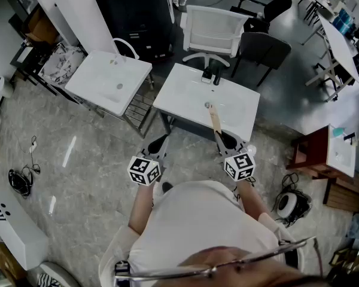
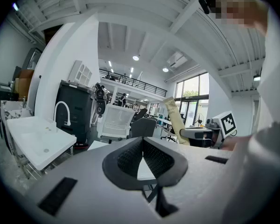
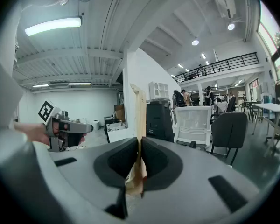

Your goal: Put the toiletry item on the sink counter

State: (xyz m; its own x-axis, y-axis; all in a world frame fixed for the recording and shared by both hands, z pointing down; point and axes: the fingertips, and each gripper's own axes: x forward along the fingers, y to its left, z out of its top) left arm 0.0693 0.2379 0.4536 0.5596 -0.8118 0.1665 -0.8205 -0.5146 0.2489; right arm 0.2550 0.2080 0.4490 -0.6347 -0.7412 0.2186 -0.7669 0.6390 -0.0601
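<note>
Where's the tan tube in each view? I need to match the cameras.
Head view: tan tube pokes forward from the right gripper over the sink counter, right of centre.
Left gripper view: upright, right of centre.
Right gripper view: dead centre, clamped between the jaws.
Shared landmark: the white mesh chair.

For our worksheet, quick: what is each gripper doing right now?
Left gripper: shut, empty.
Right gripper: shut on the tan toiletry tube.

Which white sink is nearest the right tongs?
The centre white sink counter with the black tap, just ahead; the left sink counter has a white arched tap.
</note>
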